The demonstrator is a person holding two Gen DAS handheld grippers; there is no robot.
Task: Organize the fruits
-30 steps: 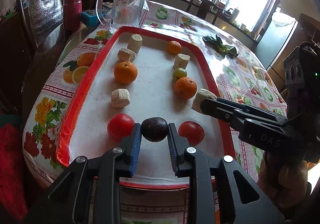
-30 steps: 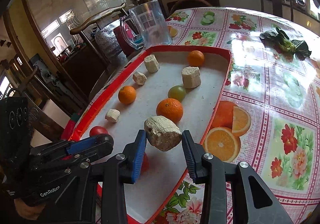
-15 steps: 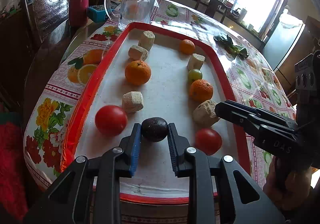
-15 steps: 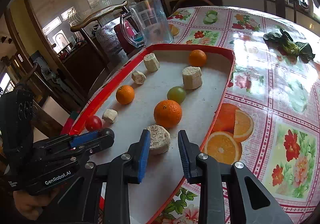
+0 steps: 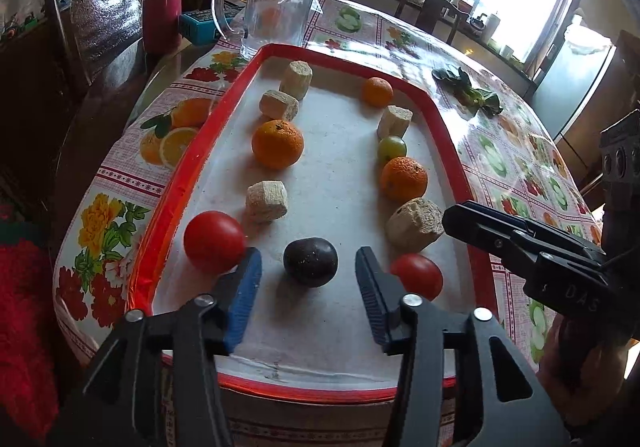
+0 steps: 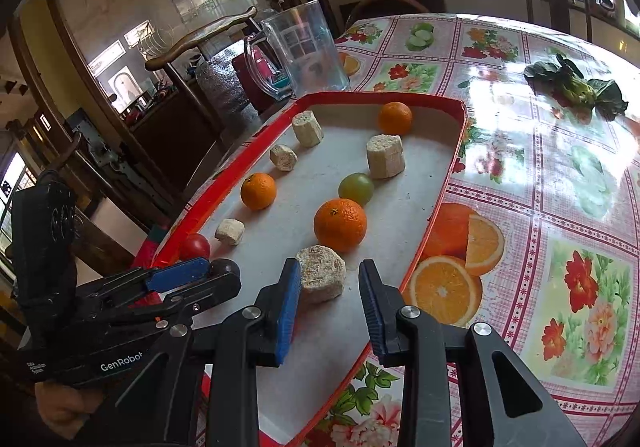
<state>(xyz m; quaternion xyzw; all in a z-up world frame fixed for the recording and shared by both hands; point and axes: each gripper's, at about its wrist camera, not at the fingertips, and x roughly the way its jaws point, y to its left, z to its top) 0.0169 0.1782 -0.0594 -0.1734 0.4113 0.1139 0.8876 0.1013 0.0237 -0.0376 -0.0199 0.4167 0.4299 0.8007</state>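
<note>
dark fruit: round, near-black, maybe a plum or passion fruit; sits on the tray's near end, between two red tomatoes, touching neither
left gripper: jaws have just been opening, now released; dark fruit lies between the blue pads, gap on both sides, nothing gripped
beige chunk: rough, pale, cut piece, cannot tell what food; rests on the tray near the right rim, just in front of a big orange
right gripper: jaws have just been opening a little; left pad at or against the chunk's side, right pad clear of it, so let go, not clamped
tomatoes: one left of the dark fruit, one right, near row
rest of tray: red-rimmed tray holds two rows of oranges, beige chunks and one green fruit
beyond tray: clear glass jug at far end; leafy greens on the floral tablecloth
step: both placements look done, release phase
progress: rows look mostly laid out, likely late in the task
next move: back both grippers straight off without nudging either piece; dark fruit is round and could roll; then check for any stray fruit
</note>
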